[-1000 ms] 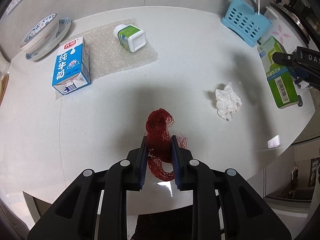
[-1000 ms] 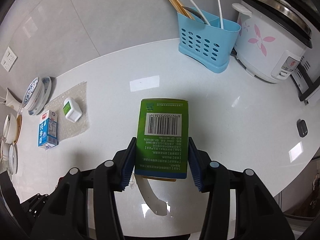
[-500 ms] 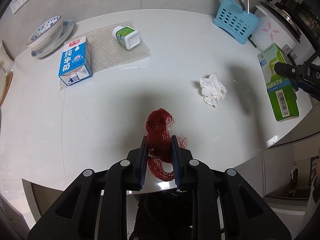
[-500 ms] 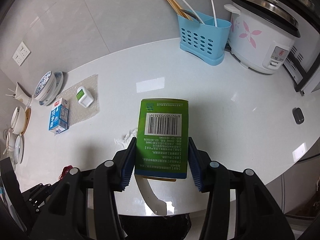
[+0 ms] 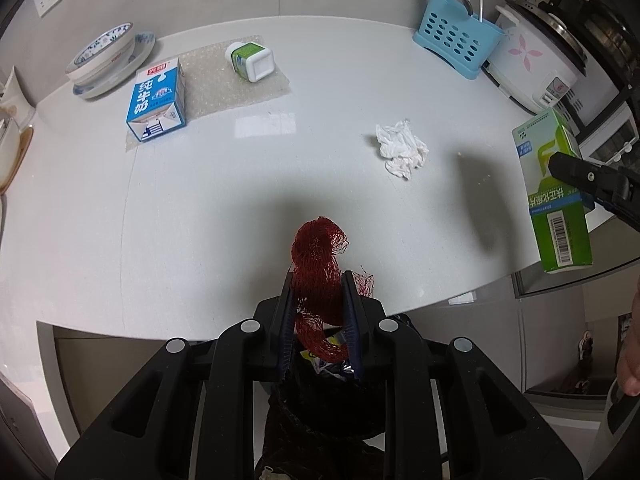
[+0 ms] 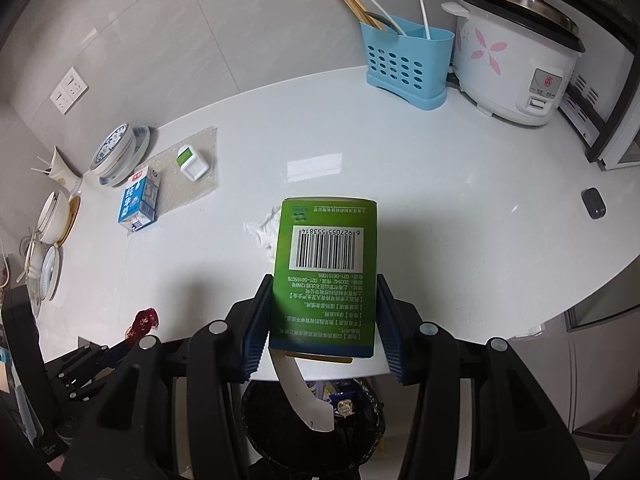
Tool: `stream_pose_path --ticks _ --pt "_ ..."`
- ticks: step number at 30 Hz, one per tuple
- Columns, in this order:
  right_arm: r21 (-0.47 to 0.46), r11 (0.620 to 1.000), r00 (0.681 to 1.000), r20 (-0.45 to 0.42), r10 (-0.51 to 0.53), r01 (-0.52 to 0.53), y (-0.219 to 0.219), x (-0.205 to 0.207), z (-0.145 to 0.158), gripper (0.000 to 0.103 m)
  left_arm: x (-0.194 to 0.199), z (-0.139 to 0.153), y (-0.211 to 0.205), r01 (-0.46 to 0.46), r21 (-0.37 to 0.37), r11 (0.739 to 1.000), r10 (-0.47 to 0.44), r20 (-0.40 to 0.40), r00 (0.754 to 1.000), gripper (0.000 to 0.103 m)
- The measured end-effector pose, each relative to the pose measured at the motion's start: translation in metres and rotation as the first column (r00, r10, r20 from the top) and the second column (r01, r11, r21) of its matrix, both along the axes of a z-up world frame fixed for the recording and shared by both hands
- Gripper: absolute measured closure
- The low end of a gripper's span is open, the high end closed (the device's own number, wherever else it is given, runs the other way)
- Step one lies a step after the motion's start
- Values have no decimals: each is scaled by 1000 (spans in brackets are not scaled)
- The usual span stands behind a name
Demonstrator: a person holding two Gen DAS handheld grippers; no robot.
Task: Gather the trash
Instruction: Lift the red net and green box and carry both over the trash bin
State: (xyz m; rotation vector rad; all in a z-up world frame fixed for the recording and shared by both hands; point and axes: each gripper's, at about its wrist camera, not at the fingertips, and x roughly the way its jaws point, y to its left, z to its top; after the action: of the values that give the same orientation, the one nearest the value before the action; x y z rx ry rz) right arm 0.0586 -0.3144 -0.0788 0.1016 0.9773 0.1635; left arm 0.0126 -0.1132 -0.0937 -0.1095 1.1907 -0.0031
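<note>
Carriage back over the counter (image 5: 200,216) edge: left gripper (image 5: 318,320) jaws pinching red netting (image 5: 318,256), right gripper (image 6: 324,320) jaws pinching green box (image 6: 326,256), both now apparently above the bin (image 6: 316,420), ready to drop.

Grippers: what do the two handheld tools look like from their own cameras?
Both match: the left gripper and right gripper have glossy black angular plastic bodies, round silver fasteners on the linkage arms, and flat fingers faced with ribbed dark-blue pads. No cables or sleeves visible.
</note>
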Motion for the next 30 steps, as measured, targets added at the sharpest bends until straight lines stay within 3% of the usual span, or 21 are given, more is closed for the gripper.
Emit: stream_pose_path --ticks 30 --pt "76 990 992 -26 124 -121 -3 -115 -45 58 -103 -25 -18 -14 -31 999 14 -30 999 82"
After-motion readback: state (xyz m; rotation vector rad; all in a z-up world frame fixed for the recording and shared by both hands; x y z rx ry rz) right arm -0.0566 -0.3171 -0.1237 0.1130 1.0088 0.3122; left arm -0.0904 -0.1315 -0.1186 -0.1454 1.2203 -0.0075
